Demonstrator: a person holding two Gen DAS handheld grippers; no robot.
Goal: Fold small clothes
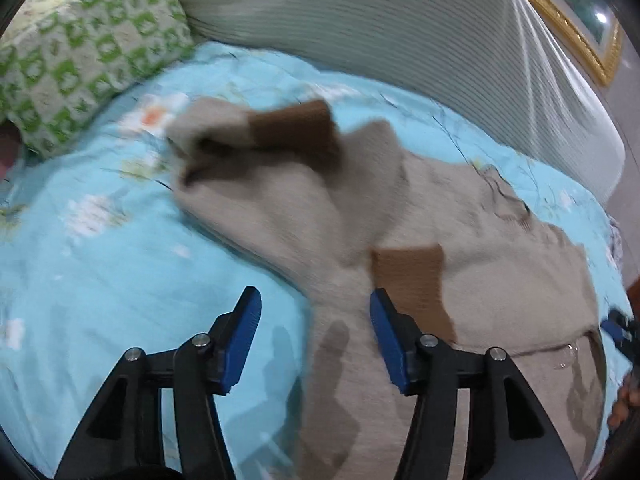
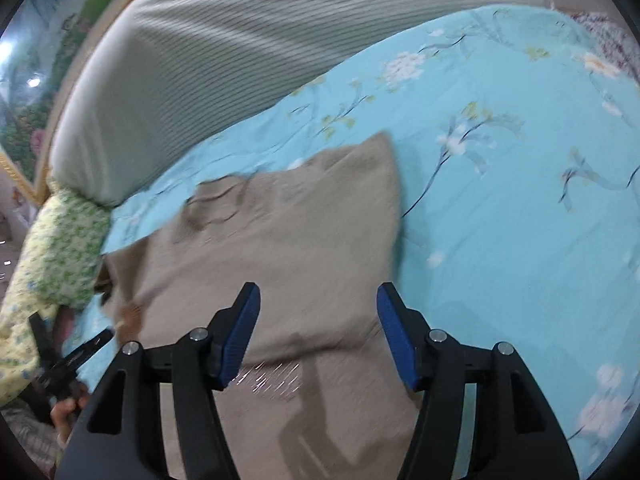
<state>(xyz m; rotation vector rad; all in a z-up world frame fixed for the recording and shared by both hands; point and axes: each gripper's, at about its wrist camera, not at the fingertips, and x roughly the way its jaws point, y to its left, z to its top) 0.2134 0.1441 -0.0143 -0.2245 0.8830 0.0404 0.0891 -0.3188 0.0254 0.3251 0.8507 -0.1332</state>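
Observation:
A small beige knit sweater (image 1: pixel 460 280) with brown cuffs (image 1: pixel 412 276) lies on a light-blue floral bedsheet (image 1: pixel 120 280). One sleeve (image 1: pixel 240 160) is bunched up at the far left, its brown cuff (image 1: pixel 296 124) raised. My left gripper (image 1: pixel 316 304) is open and empty, hovering over the sweater's left edge. In the right wrist view the sweater (image 2: pixel 280 248) is partly folded, one corner (image 2: pixel 372 160) pointing away. My right gripper (image 2: pixel 318 300) is open and empty above the sweater's near part. The frames are blurred by motion.
A green-and-white patterned pillow (image 1: pixel 80 48) lies at the left. A large striped grey-green cushion (image 1: pixel 400 28) runs along the far side of the bed. A gold picture frame (image 1: pixel 580 36) hangs behind it. The other gripper and a hand (image 2: pixel 68 368) show at the right wrist view's lower left.

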